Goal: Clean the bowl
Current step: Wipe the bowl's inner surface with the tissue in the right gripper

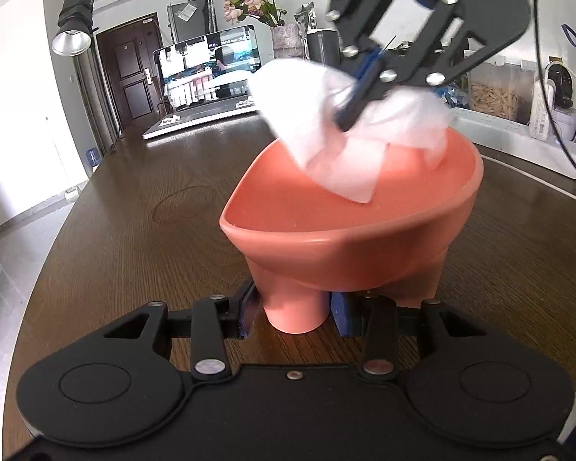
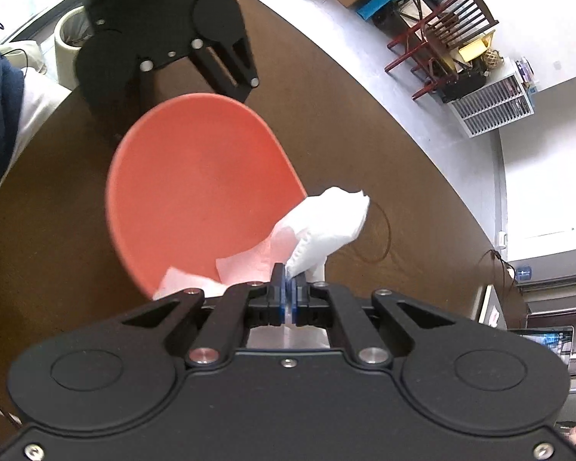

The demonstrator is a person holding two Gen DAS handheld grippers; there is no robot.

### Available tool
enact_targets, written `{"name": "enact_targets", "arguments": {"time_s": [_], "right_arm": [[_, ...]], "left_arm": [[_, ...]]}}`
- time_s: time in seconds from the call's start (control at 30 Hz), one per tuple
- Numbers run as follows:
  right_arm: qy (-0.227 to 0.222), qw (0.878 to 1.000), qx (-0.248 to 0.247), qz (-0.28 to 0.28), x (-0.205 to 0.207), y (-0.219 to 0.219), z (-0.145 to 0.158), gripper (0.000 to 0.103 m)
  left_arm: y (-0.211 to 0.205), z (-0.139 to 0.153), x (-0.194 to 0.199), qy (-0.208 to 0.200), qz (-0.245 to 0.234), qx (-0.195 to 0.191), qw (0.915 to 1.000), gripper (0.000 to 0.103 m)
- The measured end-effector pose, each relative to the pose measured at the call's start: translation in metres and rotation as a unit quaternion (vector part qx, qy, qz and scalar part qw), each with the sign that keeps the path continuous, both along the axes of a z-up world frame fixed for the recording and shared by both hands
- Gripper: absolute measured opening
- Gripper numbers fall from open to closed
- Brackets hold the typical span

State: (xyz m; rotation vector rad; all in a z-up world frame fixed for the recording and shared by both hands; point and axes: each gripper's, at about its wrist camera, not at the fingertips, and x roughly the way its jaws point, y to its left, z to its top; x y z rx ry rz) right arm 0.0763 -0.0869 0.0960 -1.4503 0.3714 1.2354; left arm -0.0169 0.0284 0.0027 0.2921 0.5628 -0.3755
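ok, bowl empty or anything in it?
Empty apart from the white tissue the right gripper presses in: the pink bowl shows bare interior, no food or liquid visible.

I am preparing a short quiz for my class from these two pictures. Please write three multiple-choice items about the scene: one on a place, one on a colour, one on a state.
1. Where is the white paper tissue?
A. Over the bowl's far rim
B. On the floor
C. Under the bowl

2. What colour is the footed plastic bowl?
A. Green
B. Salmon pink
C. Black

3. How are the right tongs?
A. Wide open
B. Shut on the tissue
C. Out of view

Answers:
1 A, it hangs into the bowl from its far edge.
2 B, seen in both views.
3 B, the blue pads pinch the tissue.
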Motion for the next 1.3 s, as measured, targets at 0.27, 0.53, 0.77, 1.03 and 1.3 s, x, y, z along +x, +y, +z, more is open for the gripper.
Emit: {"name": "enact_targets", "arguments": {"time_s": [0.27,0.53,0.77,1.03,1.3], "right_arm": [[0.021,0.999,-0.017,0.037,-0.035,-0.002,-0.008,0.002],[0.032,0.996,-0.004,0.079,-0.055,0.004,-0.019,0.002],[0.053,0.994,0.018,0.089,-0.049,0.028,-0.018,0.002],[0.066,0.997,-0.012,0.040,-0.015,0.047,-0.028,0.004],[0.114,0.993,-0.034,-0.020,0.010,0.029,-0.021,0.027]], "left_arm": [[0.000,0.000,-0.003,0.000,0.001,-0.002,1.0000,0.040],[0.000,0.000,-0.003,0.005,0.002,-0.008,1.0000,0.040],[-0.003,-0.001,-0.006,-0.002,0.006,-0.001,1.0000,0.040],[-0.002,-0.001,-0.008,0.000,0.006,-0.005,1.0000,0.040],[-0.001,-0.002,-0.009,0.001,0.004,-0.009,1.0000,0.040]]}}
